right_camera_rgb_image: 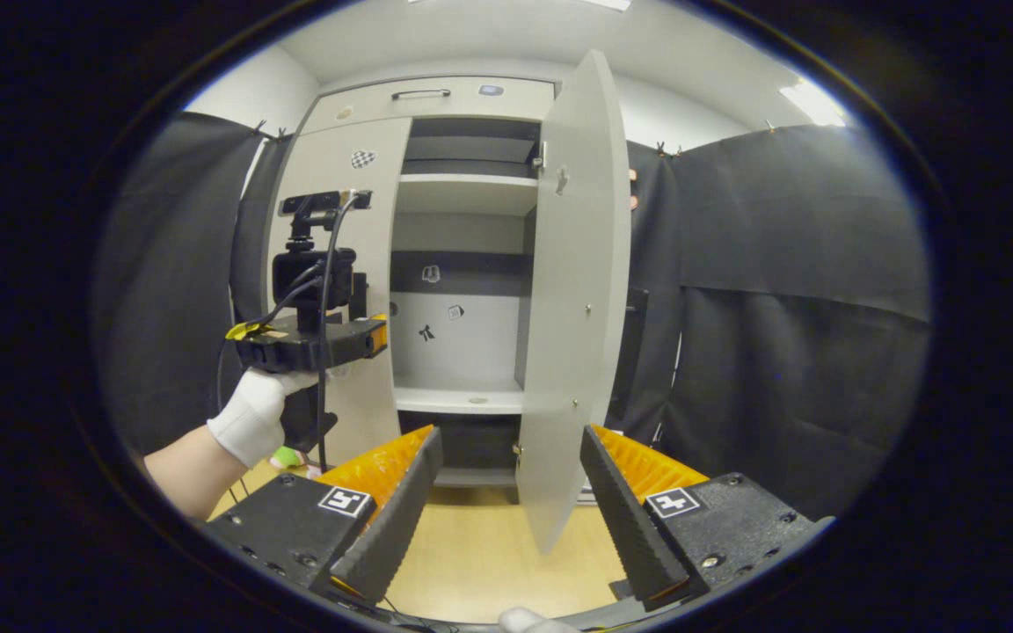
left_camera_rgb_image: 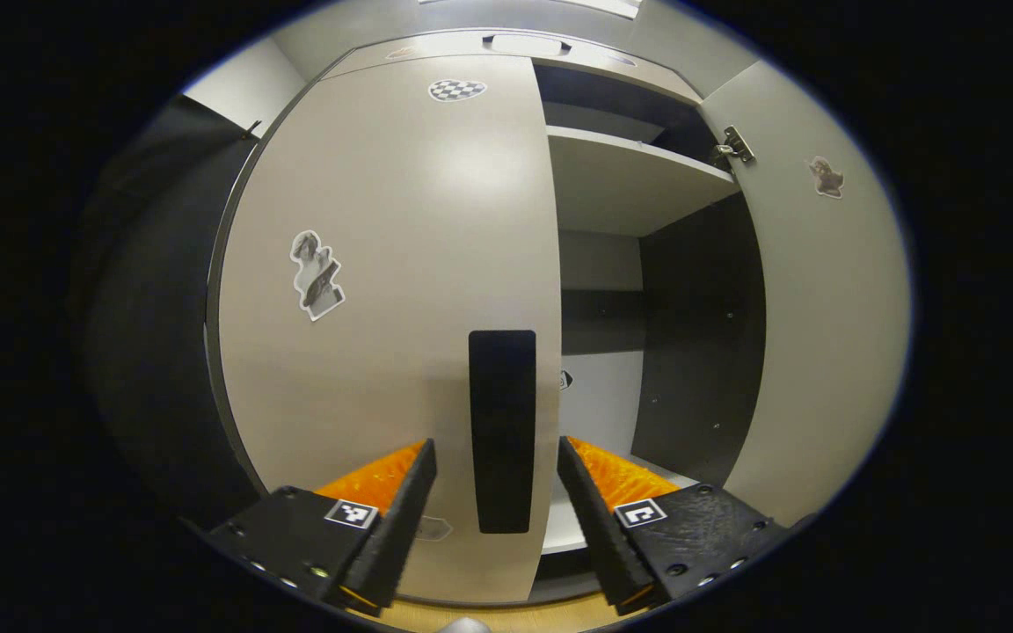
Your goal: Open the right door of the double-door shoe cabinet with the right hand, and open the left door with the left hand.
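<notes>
The shoe cabinet (right_camera_rgb_image: 436, 264) stood against the wall between black curtains, and half of the task was already done: its right door (right_camera_rgb_image: 572, 299) was swung wide open, so that the shelves and the dark back panel inside were plain to see. In the left gripper view the same right door (left_camera_rgb_image: 823, 290) stood out to the side, with its hinge at the top. The left door (left_camera_rgb_image: 392, 290) was not yet open — it lay flat against the cabinet front, and I saw no gap along its outer edge. On this door, near its inner edge, was a long black handle (left_camera_rgb_image: 502, 431), standing upright. The left gripper (left_camera_rgb_image: 498, 492) was right in front of it, with its jaws spread and the handle between them; the fingers did not press on it, as far as I could judge. In the right gripper view the left gripper (right_camera_rgb_image: 309, 338) was seen from behind, held by a hand in a white glove (right_camera_rgb_image: 260, 409), close to the left door (right_camera_rgb_image: 344, 264). The right gripper (right_camera_rgb_image: 511, 510) was drawn back from the cabinet, its jaws also spread and holding nothing — the lower edge of the open door hung between them, but farther off. What was left, in my opinion, was to close the left fingers on the handle and pull the left door open.
</notes>
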Motion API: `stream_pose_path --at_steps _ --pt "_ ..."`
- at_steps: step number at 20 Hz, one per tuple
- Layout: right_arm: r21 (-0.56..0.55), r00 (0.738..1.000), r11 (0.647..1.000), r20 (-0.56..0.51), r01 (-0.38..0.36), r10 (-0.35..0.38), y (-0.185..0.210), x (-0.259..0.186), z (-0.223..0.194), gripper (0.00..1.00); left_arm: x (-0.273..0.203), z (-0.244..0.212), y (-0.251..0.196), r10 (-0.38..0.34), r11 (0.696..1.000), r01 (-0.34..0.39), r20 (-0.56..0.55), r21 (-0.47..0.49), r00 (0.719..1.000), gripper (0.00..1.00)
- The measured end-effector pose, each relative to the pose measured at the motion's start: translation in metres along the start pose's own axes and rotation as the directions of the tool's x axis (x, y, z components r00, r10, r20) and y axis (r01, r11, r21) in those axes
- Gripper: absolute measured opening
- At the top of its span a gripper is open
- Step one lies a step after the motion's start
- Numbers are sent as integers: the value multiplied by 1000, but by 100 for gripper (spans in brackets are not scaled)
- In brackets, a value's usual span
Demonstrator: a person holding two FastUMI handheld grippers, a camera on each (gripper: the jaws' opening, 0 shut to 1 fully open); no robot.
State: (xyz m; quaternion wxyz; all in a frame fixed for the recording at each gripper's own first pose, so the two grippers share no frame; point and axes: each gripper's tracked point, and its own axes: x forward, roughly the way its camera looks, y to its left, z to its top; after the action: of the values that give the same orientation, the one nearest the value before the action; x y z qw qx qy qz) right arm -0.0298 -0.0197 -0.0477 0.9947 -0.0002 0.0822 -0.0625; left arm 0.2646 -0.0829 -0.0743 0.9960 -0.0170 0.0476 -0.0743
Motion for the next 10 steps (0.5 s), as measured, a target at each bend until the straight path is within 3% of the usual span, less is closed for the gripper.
stream_pose_path --at_steps 3,4,5,8,9,10 --pt "0 1000 1000 3 -4 4 -3 1 1 99 6 -8 -6 -22 1000 21 -42 -22 999 54" --pt "0 1000 1000 5 -10 10 -2 0 3 99 6 -8 -6 -21 1000 20 -35 -18 999 25" --pt "-3 1000 1000 7 -15 15 -1 0 3 99 7 -8 -5 -18 1000 18 -36 -4 999 32" --pt "1 999 999 6 -36 36 0 -2 4 99 5 -7 -3 -17 1000 16 -31 -10 999 19" --pt "1 999 999 5 -40 40 0 -3 3 99 10 -10 -3 -13 1000 13 -34 -19 999 25" --pt "3 999 999 6 -46 46 0 -5 4 99 5 -9 -2 -12 1000 11 -39 -10 999 11"
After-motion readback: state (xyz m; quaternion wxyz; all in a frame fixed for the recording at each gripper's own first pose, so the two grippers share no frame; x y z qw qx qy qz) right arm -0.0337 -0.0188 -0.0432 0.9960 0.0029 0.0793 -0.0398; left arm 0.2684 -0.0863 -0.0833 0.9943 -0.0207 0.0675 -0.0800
